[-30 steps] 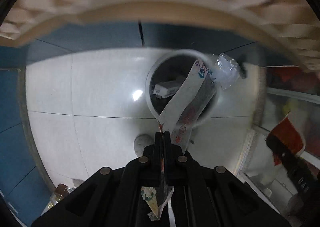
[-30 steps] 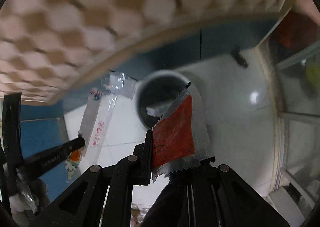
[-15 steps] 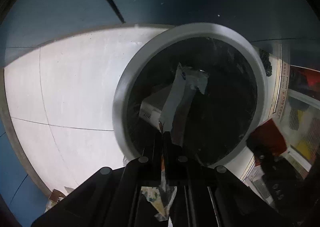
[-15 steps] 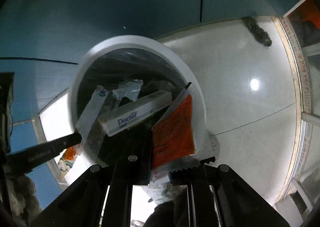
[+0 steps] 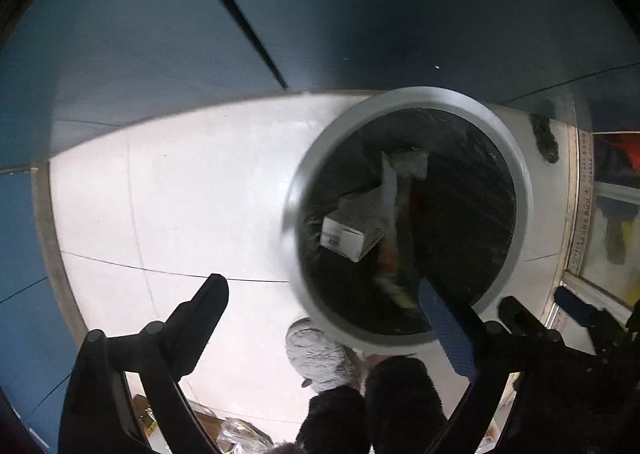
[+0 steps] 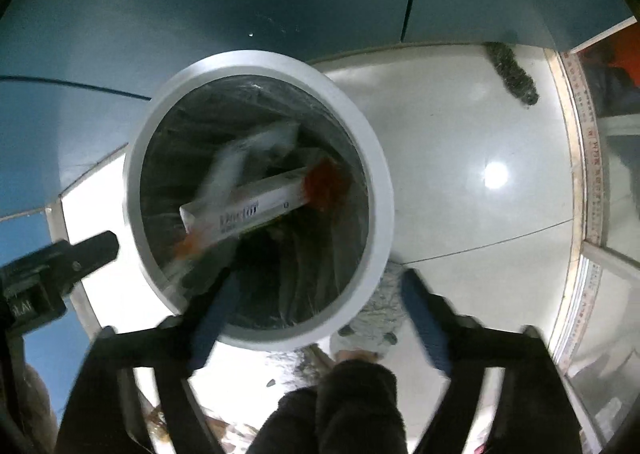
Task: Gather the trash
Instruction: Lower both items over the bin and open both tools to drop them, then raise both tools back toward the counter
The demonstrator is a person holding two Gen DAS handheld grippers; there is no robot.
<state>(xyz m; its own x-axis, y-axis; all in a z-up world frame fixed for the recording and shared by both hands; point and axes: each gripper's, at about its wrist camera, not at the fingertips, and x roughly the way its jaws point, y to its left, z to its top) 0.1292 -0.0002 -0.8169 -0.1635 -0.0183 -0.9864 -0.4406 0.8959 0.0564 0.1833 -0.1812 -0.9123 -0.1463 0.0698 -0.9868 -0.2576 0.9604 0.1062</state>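
So both grippers are pointing straight down over the trash bin [image 6: 256,65], a round white-rimmed one lined with a black bag, sitting on the pale tiled floor [image 5: 180,193] against a dark blue wall [image 5: 120,33].

Left side first: the left gripper [image 5: 324,294] has its jaws opening, already spread wide, with nothing between them. One finger hangs over bare floor, the other over the bin's near rim. Below it in the bin there's a blurry long white wrapper [image 5: 390,181] that looks to be mid-drop, lying across a white carton [image 5: 352,232].

Moving right: the right gripper [image 6: 316,298] is opening too, jaws apart and empty, straddling the near edge of the bin. The red foil packet [image 6: 326,183] is a smear of red inside the bin at the far end of the carton, so I'd guess it's falling or just landing.

So the trash is inside the bin, not in either gripper.

What could go wrong, as I see it: both grippers sit right at the near rim, so a careless lift or swing could clip the rim and tip or shove the bin. The person's fuzzy grey slipper [image 5: 316,354] is touching or nearly touching the bin's base, so a nudge there could shift it too. Light wrappers can also catch on the bag's edge and hang instead of dropping.
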